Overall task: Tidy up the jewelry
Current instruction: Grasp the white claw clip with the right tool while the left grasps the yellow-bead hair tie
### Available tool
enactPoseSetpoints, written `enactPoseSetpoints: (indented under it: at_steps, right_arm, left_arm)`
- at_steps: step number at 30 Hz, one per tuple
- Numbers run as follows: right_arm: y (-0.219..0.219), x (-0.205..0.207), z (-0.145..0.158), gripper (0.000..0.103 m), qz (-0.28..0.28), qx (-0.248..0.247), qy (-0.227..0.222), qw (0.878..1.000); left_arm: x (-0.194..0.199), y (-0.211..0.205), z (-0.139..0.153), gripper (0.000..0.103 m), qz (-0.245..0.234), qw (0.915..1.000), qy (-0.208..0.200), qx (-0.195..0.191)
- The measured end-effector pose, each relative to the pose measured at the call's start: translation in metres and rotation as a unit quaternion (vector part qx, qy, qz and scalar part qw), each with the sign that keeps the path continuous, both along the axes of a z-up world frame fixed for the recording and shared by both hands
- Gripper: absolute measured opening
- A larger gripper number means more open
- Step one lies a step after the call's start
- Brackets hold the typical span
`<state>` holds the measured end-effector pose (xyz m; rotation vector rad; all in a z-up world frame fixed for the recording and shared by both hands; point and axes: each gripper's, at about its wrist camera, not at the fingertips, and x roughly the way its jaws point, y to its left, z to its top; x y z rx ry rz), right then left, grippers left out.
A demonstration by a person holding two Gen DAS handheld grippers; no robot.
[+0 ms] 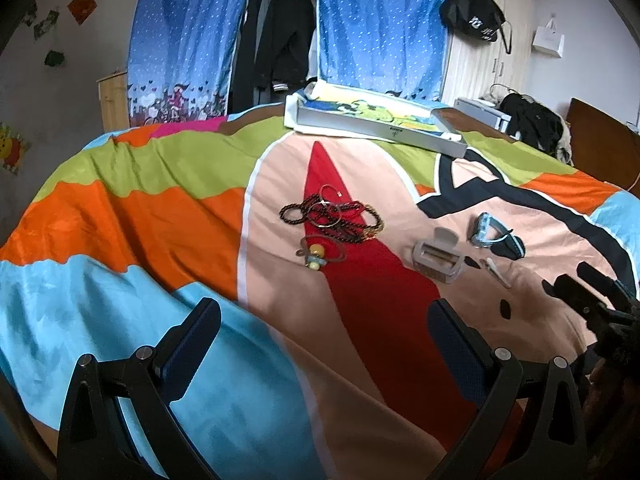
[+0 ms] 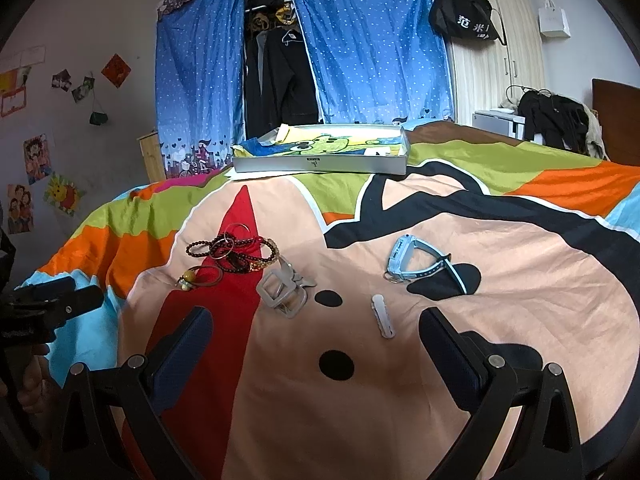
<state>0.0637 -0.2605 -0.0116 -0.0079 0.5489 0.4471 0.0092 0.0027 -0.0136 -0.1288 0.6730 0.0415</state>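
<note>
While both claws hover low over the bed [image 2: 520,280], neither touches anything: left claw [image 1: 324,340] spread wide and empty, right claw [image 2: 316,344] likewise spread and empty.

Jewelry lies loose on the patchwork bedspread. Tangle of dark beaded bracelets [image 2: 236,254] and thin metal bangles [image 1: 326,210] sits on the red wedge, left of centre. Just beside it, nearer the claws, a hair tie with yellow beads [image 2: 190,278]. Grey hair clip [image 2: 284,290] next, right of the tangle. White barrette [image 2: 382,316] lies apart, closest to the right claw's open jaws. Pale blue watch [image 2: 412,262] farther right, strap crossing a black patch.

Shallow white box [image 2: 320,162] rests at the bed's far edge, a printed cloth inside. Blue dotted curtains [image 2: 368,48] behind.
</note>
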Motion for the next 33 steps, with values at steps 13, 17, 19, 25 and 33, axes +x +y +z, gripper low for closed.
enactPoseSetpoints:
  at_steps: [13,17,19,25,33]
  right_arm:
    - [0.013,0.055,-0.014,0.103,0.067,-0.03,0.079,0.994]
    - [0.022,0.073,-0.017,0.103,0.085,-0.038,0.085,0.992]
    - [0.028,0.083,-0.02,0.103,0.09,-0.051,0.086,0.991]
    - [0.04,0.113,-0.031,0.099,0.114,-0.05,0.123,0.985]
    - [0.062,0.132,-0.043,0.081,0.148,-0.056,0.15,0.976]
  left_arm:
    - [0.044,0.031,-0.023,0.101,0.006,0.9981,0.058,-0.019]
    - [0.059,0.038,-0.027,0.101,-0.006,0.9977,0.065,-0.015]
    - [0.067,0.038,-0.027,0.101,-0.014,0.998,0.061,-0.009]
    - [0.093,0.036,-0.029,0.1,-0.059,0.9965,0.058,0.006]
    - [0.129,0.046,-0.044,0.084,-0.07,0.9931,0.092,-0.021]
